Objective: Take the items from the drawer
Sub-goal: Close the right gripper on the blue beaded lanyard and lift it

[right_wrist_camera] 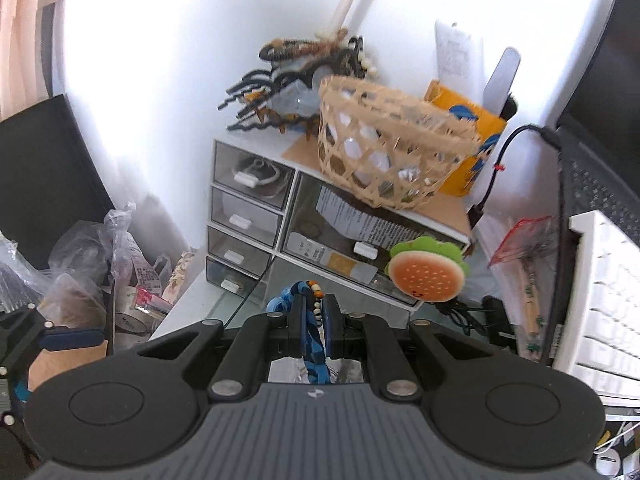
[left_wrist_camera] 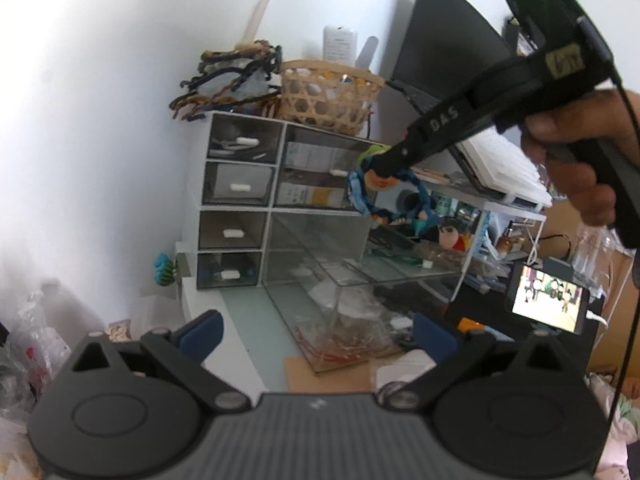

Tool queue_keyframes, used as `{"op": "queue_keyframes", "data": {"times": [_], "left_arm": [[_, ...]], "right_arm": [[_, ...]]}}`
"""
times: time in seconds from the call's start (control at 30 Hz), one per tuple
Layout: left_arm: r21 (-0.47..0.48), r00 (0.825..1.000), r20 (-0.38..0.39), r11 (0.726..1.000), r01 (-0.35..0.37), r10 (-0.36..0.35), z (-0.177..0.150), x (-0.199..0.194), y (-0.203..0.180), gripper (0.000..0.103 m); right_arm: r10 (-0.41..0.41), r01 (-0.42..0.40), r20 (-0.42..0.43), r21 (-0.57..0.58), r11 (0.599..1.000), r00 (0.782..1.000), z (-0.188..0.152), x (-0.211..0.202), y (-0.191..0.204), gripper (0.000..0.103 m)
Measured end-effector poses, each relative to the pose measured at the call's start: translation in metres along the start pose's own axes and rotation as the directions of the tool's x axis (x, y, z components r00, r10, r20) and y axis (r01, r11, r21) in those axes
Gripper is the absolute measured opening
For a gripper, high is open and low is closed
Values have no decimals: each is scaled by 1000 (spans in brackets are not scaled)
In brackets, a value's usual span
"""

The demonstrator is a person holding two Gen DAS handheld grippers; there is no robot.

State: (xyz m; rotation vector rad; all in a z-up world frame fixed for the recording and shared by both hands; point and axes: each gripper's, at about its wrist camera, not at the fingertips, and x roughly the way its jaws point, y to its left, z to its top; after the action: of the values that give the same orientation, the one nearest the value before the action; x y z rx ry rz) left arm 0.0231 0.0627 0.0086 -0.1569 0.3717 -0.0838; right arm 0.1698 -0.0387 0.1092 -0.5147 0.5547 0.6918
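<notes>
We held the right claw [right_wrist_camera: 315, 330] pressed together on a blue braided lanyard [right_wrist_camera: 313, 344] strung with small beads, pinching the cord between its two blue pads. A round burger-shaped charm with a green frill [right_wrist_camera: 427, 276] hung just beside the claw, in front of the white organiser of small smoky-clear plastic drawers [right_wrist_camera: 256, 216]. In the left wrist view the same blue lanyard [left_wrist_camera: 390, 200] dangled in a loop from the tip of the right claw [left_wrist_camera: 386, 164], above the long clear plastic drawer [left_wrist_camera: 340, 288] that stood pulled out of the organiser's lower right bay. That drawer held some crumpled clear wrappers and a red-edged packet; we could not make out more of its contents.

Our left claw [left_wrist_camera: 316, 330] was spread wide, its blue pads well apart and holding nothing, hovering near the front end of the pulled-out drawer over the pale worktop [left_wrist_camera: 240, 320]. A hand [left_wrist_camera: 576, 160] gripped the right tool's black handle. A woven bamboo basket [right_wrist_camera: 384, 148] sat on top of the organiser, with a bundle of dark hair claws [right_wrist_camera: 288, 80] just beside it against the white wall.
</notes>
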Motion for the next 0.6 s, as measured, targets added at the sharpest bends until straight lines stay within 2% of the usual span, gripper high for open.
{"op": "queue_keyframes", "data": {"times": [0.3,0.6], "left_arm": [[44,1000,24,999,-4,3,4,-11,-16,103],[84,999,20,996,30,-32,3,-14,-32,103]], "right_arm": [[-16,17,17,-20,1000,1000,-2,-38,-1,9],[-30,30,29,-27,999,999,-10,-72,-6,9]]}}
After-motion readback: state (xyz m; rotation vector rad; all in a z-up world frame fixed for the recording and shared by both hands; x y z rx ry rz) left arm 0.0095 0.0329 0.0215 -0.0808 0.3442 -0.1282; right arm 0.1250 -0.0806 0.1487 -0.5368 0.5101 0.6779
